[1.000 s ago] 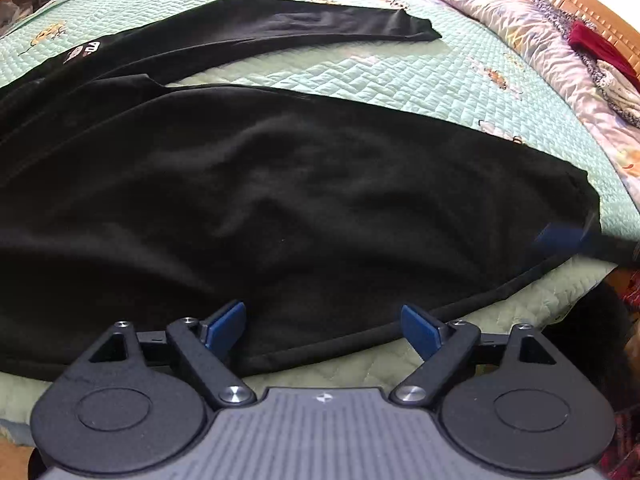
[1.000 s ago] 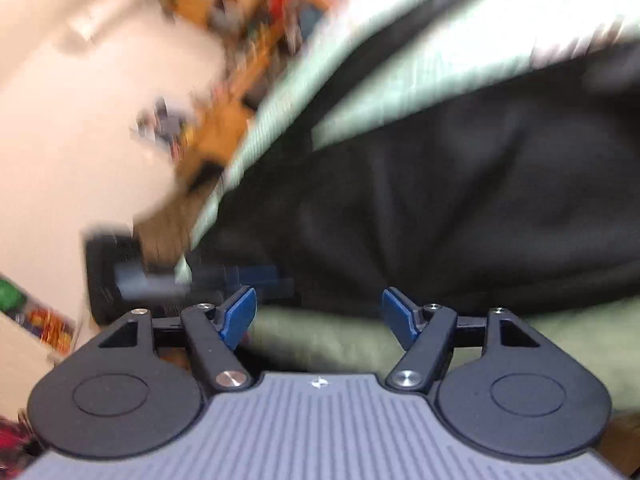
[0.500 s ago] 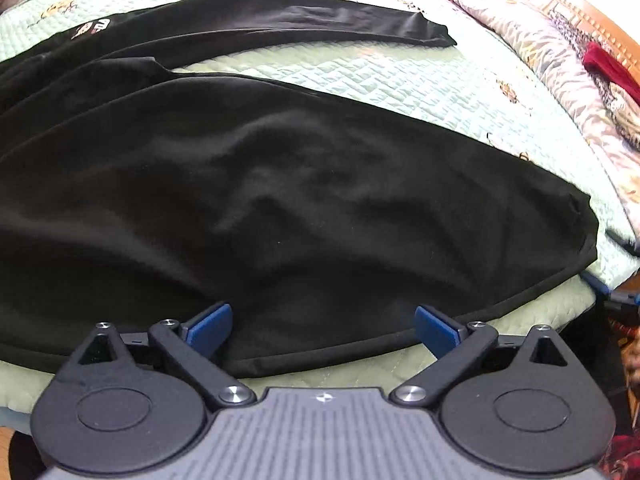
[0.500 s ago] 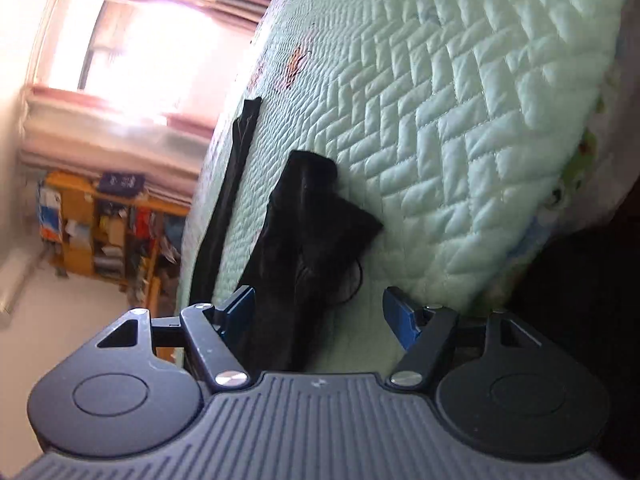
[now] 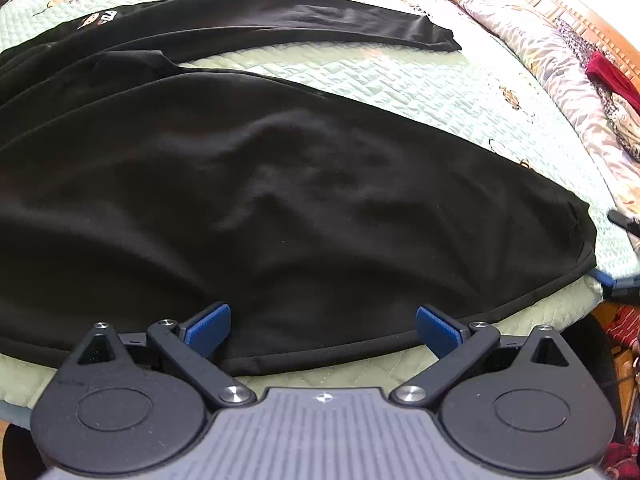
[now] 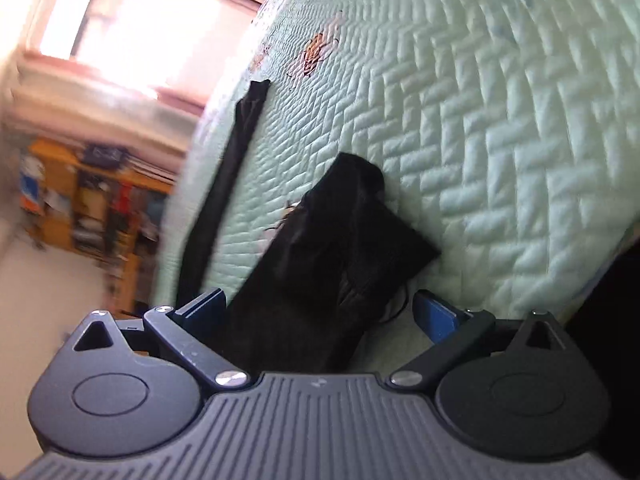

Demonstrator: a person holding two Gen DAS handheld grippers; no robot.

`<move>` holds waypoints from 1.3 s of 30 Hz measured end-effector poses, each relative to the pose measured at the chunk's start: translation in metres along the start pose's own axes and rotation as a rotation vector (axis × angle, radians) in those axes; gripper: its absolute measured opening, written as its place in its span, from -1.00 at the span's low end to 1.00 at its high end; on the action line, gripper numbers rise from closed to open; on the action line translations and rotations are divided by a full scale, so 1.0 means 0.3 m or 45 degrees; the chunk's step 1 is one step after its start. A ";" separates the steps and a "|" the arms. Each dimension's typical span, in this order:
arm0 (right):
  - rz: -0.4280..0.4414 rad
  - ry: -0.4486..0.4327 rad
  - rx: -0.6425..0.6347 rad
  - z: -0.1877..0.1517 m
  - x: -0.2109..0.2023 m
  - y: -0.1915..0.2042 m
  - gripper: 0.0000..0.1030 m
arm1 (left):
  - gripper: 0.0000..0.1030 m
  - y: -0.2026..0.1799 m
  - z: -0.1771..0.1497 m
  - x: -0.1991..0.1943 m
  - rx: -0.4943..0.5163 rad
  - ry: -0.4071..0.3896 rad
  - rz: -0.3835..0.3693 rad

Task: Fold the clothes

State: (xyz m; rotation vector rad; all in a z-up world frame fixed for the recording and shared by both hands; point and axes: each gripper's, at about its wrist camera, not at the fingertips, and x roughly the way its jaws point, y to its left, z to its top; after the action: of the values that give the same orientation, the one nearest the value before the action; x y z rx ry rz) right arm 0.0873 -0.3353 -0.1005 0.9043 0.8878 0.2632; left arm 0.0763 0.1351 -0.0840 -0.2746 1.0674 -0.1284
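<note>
Black trousers (image 5: 280, 200) spread flat across the quilted bed (image 5: 400, 80), near leg along the bed edge, far leg (image 5: 304, 20) well apart beyond it. Left gripper (image 5: 323, 325) wide, jaws just opened, hem between the pads but unpinched. Right gripper (image 6: 334, 316) wide too, just opened, over the leg cuff (image 6: 340, 232) at the corner. Likely next: pinch both layers at hem and cuff, lift together, carry onto the far leg, keep tension even. White logo (image 5: 98, 19) near the waist, letters unreadable.
</note>
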 end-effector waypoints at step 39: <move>-0.011 -0.053 -0.988 -0.136 0.251 0.511 0.15 | 0.88 0.252 0.081 -0.022 -0.278 -0.219 -0.201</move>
State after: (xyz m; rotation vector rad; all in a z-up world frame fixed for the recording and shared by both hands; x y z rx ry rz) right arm 0.1268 -0.1767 -0.0362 0.1835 0.6646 0.5322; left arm 0.0922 0.2131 -0.0888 -0.5583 0.8886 -0.1276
